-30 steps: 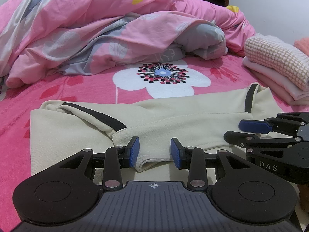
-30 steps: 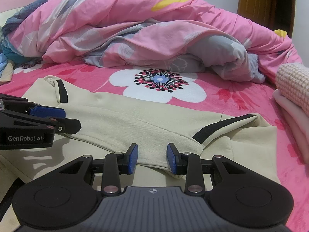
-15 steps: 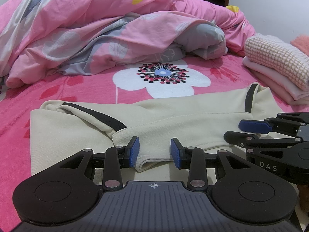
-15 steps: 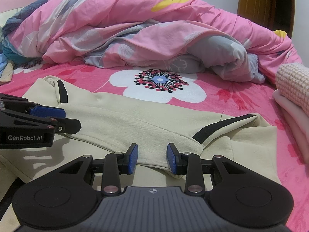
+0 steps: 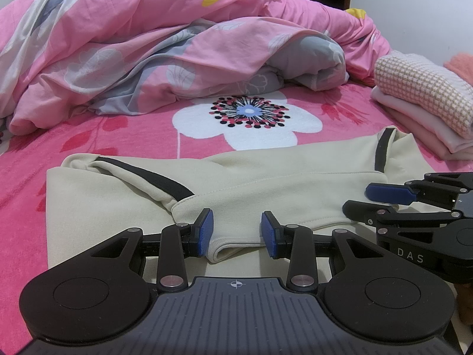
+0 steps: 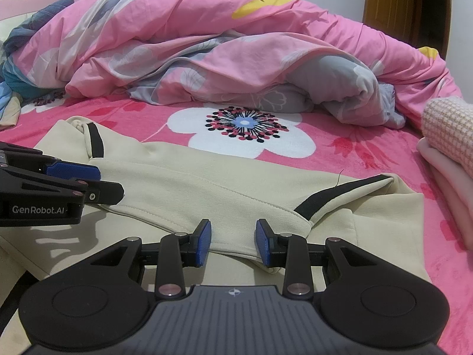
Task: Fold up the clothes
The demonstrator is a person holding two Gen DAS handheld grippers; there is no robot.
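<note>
A cream top with black stripes [image 5: 266,183] [image 6: 207,183] lies flat on the pink bed, its sleeves folded across the body. My left gripper [image 5: 236,233] hovers low over a sleeve cuff [image 5: 233,245]; its blue pads stand apart and do not press on the cloth. My right gripper [image 6: 233,242] is open in the same way over the other sleeve's hem, near a black stripe [image 6: 334,195]. Each gripper shows in the other's view: the right gripper [image 5: 363,201] at the right edge, the left gripper [image 6: 103,182] at the left edge.
A bunched pink and grey quilt [image 5: 177,44] fills the far side of the bed. A stack of folded clothes [image 5: 422,109] sits at the right. The pink sheet with a white flower [image 5: 245,124] lies between the quilt and the top.
</note>
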